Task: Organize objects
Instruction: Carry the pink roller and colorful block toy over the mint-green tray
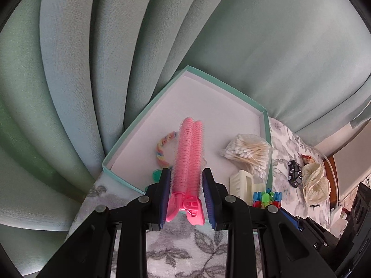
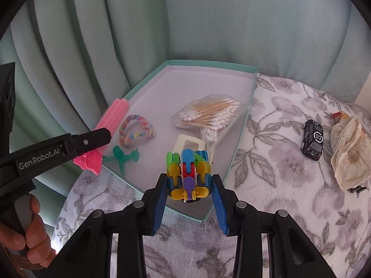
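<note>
Left gripper [image 1: 185, 185] jaws clamp pink hair clip [image 1: 188, 153]; right gripper [image 2: 189, 185] jaws grasp block toy [image 2: 188, 173] over tray [image 2: 243, 125]

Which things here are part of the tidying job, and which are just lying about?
Job: teal box; pink hair clip in the left claw; block toy in the right claw; cotton swabs; braided hair tie; toy car.
Lying about: curtain; floral cloth.
</note>
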`<state>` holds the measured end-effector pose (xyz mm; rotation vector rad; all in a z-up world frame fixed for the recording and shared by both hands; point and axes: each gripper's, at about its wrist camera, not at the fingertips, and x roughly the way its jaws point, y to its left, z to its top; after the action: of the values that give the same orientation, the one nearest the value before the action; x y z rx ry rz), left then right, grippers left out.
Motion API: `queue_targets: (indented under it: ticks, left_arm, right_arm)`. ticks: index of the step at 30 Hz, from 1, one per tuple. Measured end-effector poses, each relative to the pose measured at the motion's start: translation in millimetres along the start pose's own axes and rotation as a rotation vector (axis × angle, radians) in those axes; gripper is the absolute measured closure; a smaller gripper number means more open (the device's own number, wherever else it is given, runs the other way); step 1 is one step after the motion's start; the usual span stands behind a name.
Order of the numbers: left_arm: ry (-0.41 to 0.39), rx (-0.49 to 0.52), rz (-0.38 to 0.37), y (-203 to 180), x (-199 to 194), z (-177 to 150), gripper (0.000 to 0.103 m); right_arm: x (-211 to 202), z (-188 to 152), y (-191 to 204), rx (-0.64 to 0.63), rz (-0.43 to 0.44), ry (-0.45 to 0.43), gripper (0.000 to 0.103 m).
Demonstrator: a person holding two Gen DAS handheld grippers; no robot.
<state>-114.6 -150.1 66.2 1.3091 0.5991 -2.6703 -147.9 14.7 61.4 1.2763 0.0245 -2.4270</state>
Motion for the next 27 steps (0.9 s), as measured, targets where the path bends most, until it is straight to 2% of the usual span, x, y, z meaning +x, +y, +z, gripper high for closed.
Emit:
queue_targets:
  ticks: [27]
  left_arm:
    - [0.061,0.012,-0.013,-4,17,-15,0.074]
  right_arm:
    - [16,-3,0,-0.013,0.012,0.030,0.063]
